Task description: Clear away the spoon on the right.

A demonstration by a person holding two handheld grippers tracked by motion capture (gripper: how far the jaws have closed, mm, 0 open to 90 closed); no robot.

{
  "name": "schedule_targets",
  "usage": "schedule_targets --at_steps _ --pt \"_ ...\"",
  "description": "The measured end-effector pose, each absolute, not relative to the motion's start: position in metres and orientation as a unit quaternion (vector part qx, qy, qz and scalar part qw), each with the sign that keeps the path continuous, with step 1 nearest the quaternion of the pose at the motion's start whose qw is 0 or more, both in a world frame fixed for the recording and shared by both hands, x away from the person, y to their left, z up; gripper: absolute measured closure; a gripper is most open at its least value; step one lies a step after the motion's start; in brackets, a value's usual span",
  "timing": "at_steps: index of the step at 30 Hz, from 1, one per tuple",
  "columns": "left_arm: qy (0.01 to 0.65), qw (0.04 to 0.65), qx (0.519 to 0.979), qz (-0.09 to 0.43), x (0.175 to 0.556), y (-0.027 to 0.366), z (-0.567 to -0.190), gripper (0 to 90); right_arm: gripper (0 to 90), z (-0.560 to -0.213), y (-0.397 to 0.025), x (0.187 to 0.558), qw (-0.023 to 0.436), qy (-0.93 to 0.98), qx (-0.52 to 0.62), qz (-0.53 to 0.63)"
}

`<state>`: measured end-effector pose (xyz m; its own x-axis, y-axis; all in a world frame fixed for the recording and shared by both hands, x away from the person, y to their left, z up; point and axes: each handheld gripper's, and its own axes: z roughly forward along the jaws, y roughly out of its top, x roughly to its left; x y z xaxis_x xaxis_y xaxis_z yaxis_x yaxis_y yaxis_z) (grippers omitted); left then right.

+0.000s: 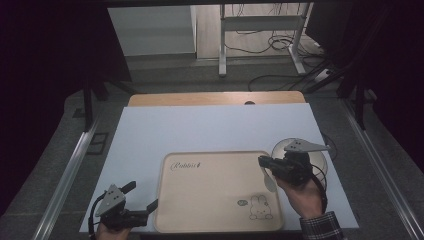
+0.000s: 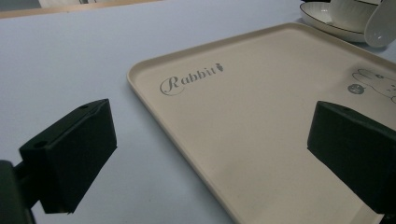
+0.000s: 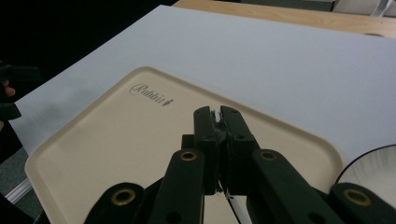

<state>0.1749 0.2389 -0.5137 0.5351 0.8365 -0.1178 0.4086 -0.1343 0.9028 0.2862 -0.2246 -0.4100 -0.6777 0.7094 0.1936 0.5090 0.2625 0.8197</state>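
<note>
A beige tray [image 1: 215, 200] printed with "Rabbit" and a bunny drawing lies on the white sheet, near the front edge. My right gripper [image 1: 262, 161] hovers over the tray's right rim, shut on the thin handle of a white spoon [image 3: 215, 114]. The spoon's bowl [image 1: 270, 182] hangs below it, and the left gripper view shows that bowl [image 2: 380, 23] too. Behind the right hand a white cup [image 2: 351, 10] stands on a saucer [image 1: 320, 161]. My left gripper [image 1: 142, 195] is at the tray's front left corner, open, with its jaws astride the tray's left rim [image 2: 196, 163].
The white sheet [image 1: 210, 127] covers most of the wooden table [image 1: 215, 98], bare behind and left of the tray. Metal rails [image 1: 67, 172] run along both sides of the table. A desk frame and cables [image 1: 272, 42] are on the floor beyond.
</note>
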Motion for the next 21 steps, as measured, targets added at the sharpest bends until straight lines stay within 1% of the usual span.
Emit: schedule_targets --at_steps 8,21 --pt "0.431 0.497 0.722 0.215 0.175 0.239 -0.514 1.0 86.7 -0.424 -0.223 0.286 0.106 0.792 0.394 0.455" --pt "0.431 0.498 0.722 0.214 0.175 0.239 -0.514 1.0 86.6 -0.436 -0.216 0.296 0.110 0.797 0.398 0.442"
